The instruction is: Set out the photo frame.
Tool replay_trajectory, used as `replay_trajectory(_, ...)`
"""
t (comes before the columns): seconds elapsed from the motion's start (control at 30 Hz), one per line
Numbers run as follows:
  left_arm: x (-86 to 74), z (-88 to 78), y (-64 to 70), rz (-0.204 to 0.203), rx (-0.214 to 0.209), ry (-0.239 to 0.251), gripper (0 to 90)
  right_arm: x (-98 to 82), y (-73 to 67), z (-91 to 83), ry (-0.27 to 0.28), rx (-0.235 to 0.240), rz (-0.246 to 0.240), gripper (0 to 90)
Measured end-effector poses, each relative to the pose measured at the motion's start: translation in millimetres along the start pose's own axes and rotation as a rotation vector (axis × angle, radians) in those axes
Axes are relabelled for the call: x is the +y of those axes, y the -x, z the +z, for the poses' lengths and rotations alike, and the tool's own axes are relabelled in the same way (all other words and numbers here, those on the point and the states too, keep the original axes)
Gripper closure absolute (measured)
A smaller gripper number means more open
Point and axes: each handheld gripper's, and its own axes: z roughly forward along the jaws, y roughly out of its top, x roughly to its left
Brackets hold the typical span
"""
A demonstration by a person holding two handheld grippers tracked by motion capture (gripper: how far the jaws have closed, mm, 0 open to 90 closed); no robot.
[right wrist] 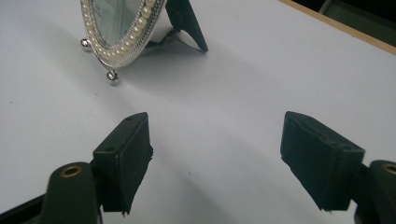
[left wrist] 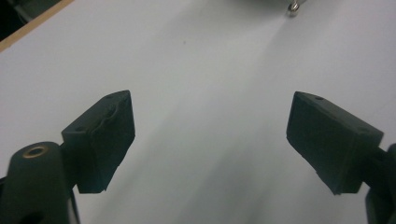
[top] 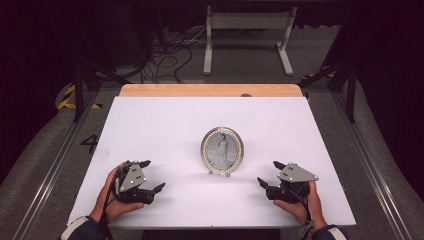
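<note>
High view: an oval picture frame (top: 222, 151) stands upright mid-table (top: 165, 120), between the left gripper (top: 152, 176) and right gripper (top: 268, 174), apart from both. Left gripper view: jaws spread wide, nothing between them. Right gripper view: jaws wide, empty; the frame (right wrist: 122, 28) stands ahead to the left

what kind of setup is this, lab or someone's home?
Most likely a lab recording rig: a white table inside a metal frame, loose cables on the floor behind, and one oval picture frame as prop.
</note>
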Motion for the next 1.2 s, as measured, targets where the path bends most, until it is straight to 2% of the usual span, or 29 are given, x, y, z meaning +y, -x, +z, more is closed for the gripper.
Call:
replay_trajectory(0.13,-16.4,-8.3,-3.6,-0.032,0.011,-0.026,11.7,-10.6,3.8,-3.8,-0.016,-0.013,0.002,21.2)
replay_trajectory(0.43,-32.9,-21.7,-9.3,-0.083,0.027,-0.023,9.1,-26.7,11.0,-13.3,-0.012,-0.026,0.039,16.7)
replay_trajectory(0.57,-36.2,-24.1,-8.8,-0.098,0.023,-0.017,8.7,-30.9,12.6,-17.6,0.006,-0.033,0.054,16.6)
replay_trajectory(0.63,-36.8,-24.7,-8.7,-0.087,0.024,-0.019,8.6,-31.8,13.0,-18.6,0.008,-0.035,0.061,16.6)
replay_trajectory(0.67,-37.2,-25.2,-8.4,-0.098,0.021,-0.016,8.3,-33.1,13.5,-19.5,0.013,-0.036,0.067,16.6)
replay_trajectory(1.2,-36.9,-22.3,-10.2,-0.118,0.028,-0.022,7.8,-34.4,15.2,-19.3,0.006,-0.051,0.07,16.8)
